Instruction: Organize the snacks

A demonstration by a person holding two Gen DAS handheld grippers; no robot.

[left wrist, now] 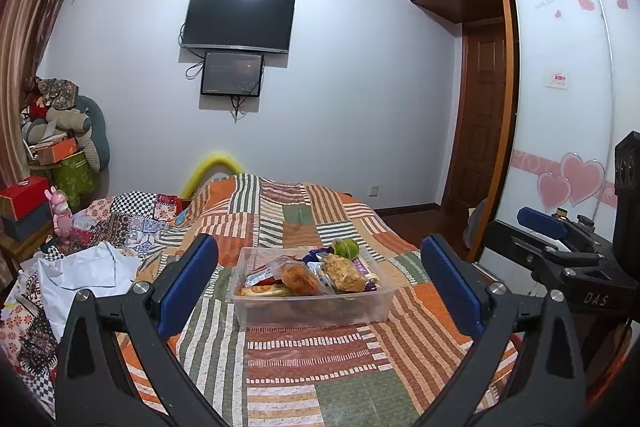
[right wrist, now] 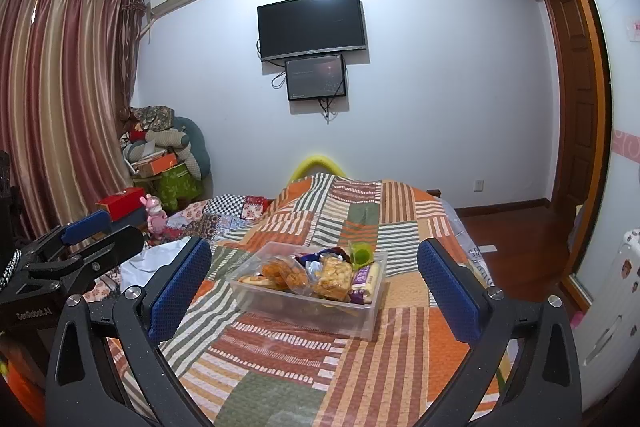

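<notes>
A clear plastic bin (left wrist: 256, 307) sits on the patchwork bedspread (left wrist: 312, 379), holding several snack packets: orange crisps (left wrist: 298, 277), a yellow nut bag (left wrist: 344, 273), a purple-labelled pack (right wrist: 362, 277) and a green cup-like item (left wrist: 346, 247). The bin also shows in the right wrist view (right wrist: 360, 319). My left gripper (left wrist: 320, 285) is open and empty, hovering above the bed with the bin seen between its fingers. My right gripper (right wrist: 314, 285) is open and empty, likewise short of the bin. Each gripper shows at the edge of the other's view.
White cloth (left wrist: 84, 275) and a patterned quilt (left wrist: 132, 215) lie on the bed's left. A pink toy (left wrist: 61, 213) and red box (left wrist: 24, 193) stand on a side table. A TV (left wrist: 239, 21) hangs on the far wall; a wardrobe (left wrist: 560, 107) is at right.
</notes>
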